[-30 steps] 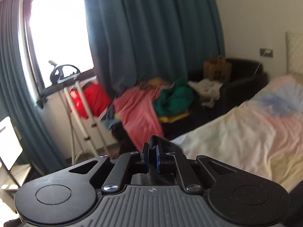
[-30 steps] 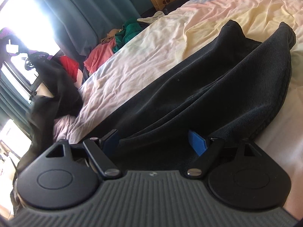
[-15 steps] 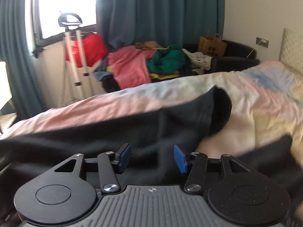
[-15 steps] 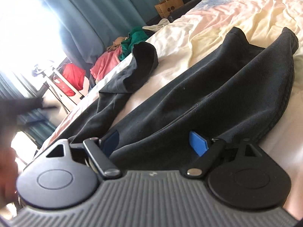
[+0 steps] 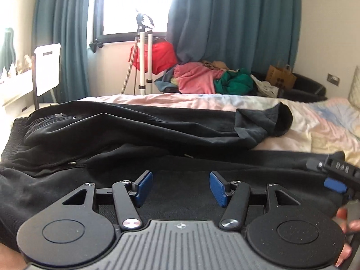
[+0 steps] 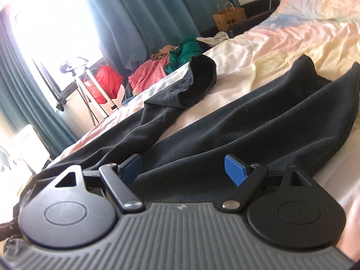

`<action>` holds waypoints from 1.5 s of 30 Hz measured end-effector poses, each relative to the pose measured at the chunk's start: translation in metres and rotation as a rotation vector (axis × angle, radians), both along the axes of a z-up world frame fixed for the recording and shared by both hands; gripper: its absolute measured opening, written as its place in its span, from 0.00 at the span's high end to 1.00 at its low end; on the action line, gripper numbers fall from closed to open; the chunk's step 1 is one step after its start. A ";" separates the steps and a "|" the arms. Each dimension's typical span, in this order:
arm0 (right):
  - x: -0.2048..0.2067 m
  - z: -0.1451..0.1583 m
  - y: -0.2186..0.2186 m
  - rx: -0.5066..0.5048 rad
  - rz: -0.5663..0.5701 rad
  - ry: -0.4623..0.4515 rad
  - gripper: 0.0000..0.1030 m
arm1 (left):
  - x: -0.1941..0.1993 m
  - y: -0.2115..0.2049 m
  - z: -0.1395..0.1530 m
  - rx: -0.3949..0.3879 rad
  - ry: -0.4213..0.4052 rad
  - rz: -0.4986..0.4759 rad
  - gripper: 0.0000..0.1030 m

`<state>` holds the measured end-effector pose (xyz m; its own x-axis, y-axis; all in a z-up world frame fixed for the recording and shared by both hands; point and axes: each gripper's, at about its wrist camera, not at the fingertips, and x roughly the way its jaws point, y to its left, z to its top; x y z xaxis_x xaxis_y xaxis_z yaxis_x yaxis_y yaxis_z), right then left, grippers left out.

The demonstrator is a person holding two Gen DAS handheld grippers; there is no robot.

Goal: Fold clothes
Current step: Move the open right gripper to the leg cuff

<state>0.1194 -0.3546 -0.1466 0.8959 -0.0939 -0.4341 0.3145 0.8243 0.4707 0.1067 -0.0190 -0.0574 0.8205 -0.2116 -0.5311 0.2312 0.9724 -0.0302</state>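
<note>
A pair of black trousers [image 5: 139, 132] lies spread across the pastel bed sheet [image 5: 315, 121]. The far leg ends in a rumpled cuff [image 5: 279, 121], and the waistband sits at the left. My left gripper [image 5: 181, 187] hovers low over the near leg, open, with nothing between its blue pads. In the right wrist view the same trousers [image 6: 258, 121] stretch away, with the far cuff [image 6: 198, 76] raised. My right gripper [image 6: 184, 168] is open just above the near leg. The right gripper's tip [image 5: 335, 175] also shows at the right edge of the left wrist view.
Beyond the bed a pile of pink and green clothes [image 5: 213, 79] lies on a dark sofa beside a brown paper bag [image 5: 280, 77]. A garment steamer stand [image 5: 144, 51] with a red item stands by the window. A white chair [image 5: 46, 69] is at the left.
One second ago my left gripper was shut on black cloth, held high. It has since opened, dropped low over the bed, and the second trouser leg now lies on the sheet. The right gripper stayed open.
</note>
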 end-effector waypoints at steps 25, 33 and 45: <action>-0.006 0.002 0.046 -0.061 0.093 0.047 0.19 | -0.007 0.016 0.004 -0.096 0.002 0.001 0.13; 0.022 0.010 0.026 0.026 0.107 0.064 0.19 | 0.004 0.008 -0.009 -0.056 0.024 0.025 0.04; 0.210 0.024 0.008 -0.006 0.086 0.156 0.20 | 0.047 0.019 -0.044 -0.111 0.130 0.080 0.03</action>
